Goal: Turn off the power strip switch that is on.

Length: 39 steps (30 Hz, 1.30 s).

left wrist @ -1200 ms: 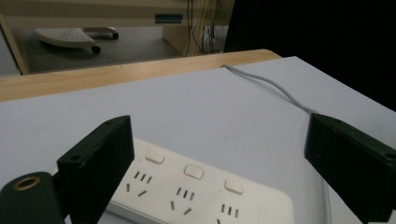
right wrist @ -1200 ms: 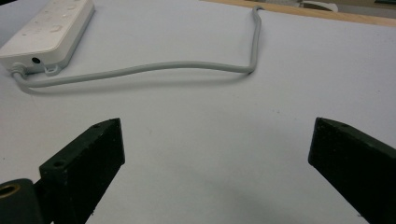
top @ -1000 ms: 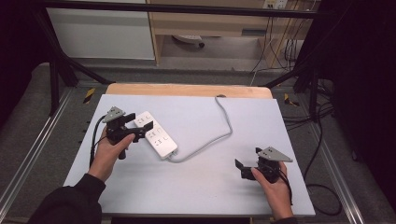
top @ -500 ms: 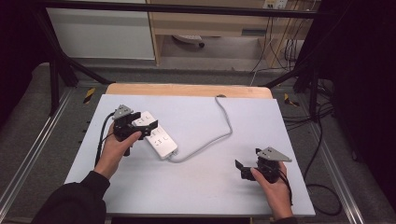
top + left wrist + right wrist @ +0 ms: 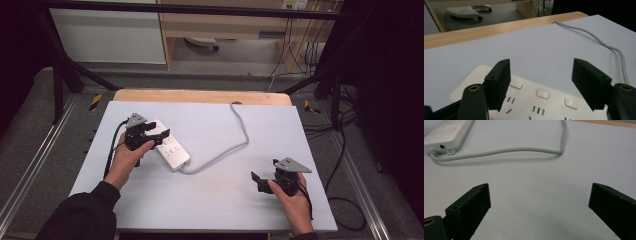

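A white power strip [image 5: 170,148] lies on the left half of the pale table sheet [image 5: 215,200], its grey cable [image 5: 237,145] curving to the table's back edge. My left gripper [image 5: 156,133] hovers open just over the strip's near-left end. In the left gripper view its jaws straddle the strip [image 5: 541,100], with the rocker switches and sockets below them. My right gripper [image 5: 259,182] rests open near the table's front right, pointing left. The right gripper view looks across bare sheet to the strip's cable end [image 5: 447,135] and the cable [image 5: 506,151].
A wooden table edge [image 5: 200,96] runs along the back. Black frame posts and cables stand on the floor to the right [image 5: 325,90]. A white cabinet [image 5: 110,35] and shelving sit behind the table.
My left gripper has moved right and forward until it is over the power strip's end. The right gripper has stayed where it was.
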### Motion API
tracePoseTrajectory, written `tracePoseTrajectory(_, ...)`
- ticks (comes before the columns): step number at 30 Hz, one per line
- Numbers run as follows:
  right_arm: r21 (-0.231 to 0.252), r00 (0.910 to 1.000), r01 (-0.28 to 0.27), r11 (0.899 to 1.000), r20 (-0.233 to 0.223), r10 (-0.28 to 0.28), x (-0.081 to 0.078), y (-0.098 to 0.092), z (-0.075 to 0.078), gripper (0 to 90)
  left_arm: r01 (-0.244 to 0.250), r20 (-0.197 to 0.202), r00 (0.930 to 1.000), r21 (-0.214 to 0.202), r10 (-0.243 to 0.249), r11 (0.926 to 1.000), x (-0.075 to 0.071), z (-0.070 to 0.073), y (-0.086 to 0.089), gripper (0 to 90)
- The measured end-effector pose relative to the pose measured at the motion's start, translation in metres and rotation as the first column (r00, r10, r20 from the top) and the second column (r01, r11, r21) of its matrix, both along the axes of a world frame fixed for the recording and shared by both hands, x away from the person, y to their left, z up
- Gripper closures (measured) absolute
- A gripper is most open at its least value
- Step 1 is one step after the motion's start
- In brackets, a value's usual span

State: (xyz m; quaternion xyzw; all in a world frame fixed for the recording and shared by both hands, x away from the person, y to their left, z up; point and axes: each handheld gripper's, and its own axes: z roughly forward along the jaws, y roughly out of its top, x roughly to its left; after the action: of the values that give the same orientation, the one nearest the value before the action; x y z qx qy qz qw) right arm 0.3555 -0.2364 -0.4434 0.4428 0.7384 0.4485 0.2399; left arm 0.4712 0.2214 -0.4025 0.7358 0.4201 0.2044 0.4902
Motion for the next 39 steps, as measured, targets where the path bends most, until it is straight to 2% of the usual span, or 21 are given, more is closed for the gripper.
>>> tracePoseTrajectory(7,0.001,1.0,-0.001,1.0,-0.005,0.001,0.0,0.0,0.0,4.5,-0.011,-0.017,0.9998,0.03,0.012,0.9995,0.004,-0.005,0.001,45.6)
tracePoseTrajectory(13,0.002,1.0,-0.001,1.0,-0.009,0.001,0.0,0.0,0.0,4.4,-0.01,-0.038,0.9992,0.026,0.011,0.9996,0.008,-0.01,0.003,56.6)
tracePoseTrajectory(24,0.004,0.9999,-0.002,1.0,-0.011,0.002,0.001,0.0,-0.001,4.4,-0.004,-0.042,0.9991,0.025,0.005,0.9997,0.011,-0.015,0.003,73.7)
tracePoseTrajectory(28,0.004,0.9999,-0.001,1.0,-0.011,0.002,0.001,0.0,-0.001,4.4,0.005,-0.044,0.999,0.03,-0.004,0.9995,0.013,-0.017,0.004,79.6)
tracePoseTrajectory(34,0.003,0.9999,-0.005,1.0,-0.013,0.005,0.001,0.0,-0.001,4.4,0.01,-0.048,0.9988,0.016,-0.009,0.9998,0.016,-0.021,0.005,87.6)
tracePoseTrajectory(39,-0.001,0.9999,-0.006,1.0,-0.014,0.006,0.002,0.001,-0.001,4.4,0.024,-0.056,0.9981,0.02,-0.023,0.9995,0.018,-0.025,0.004,90.0)
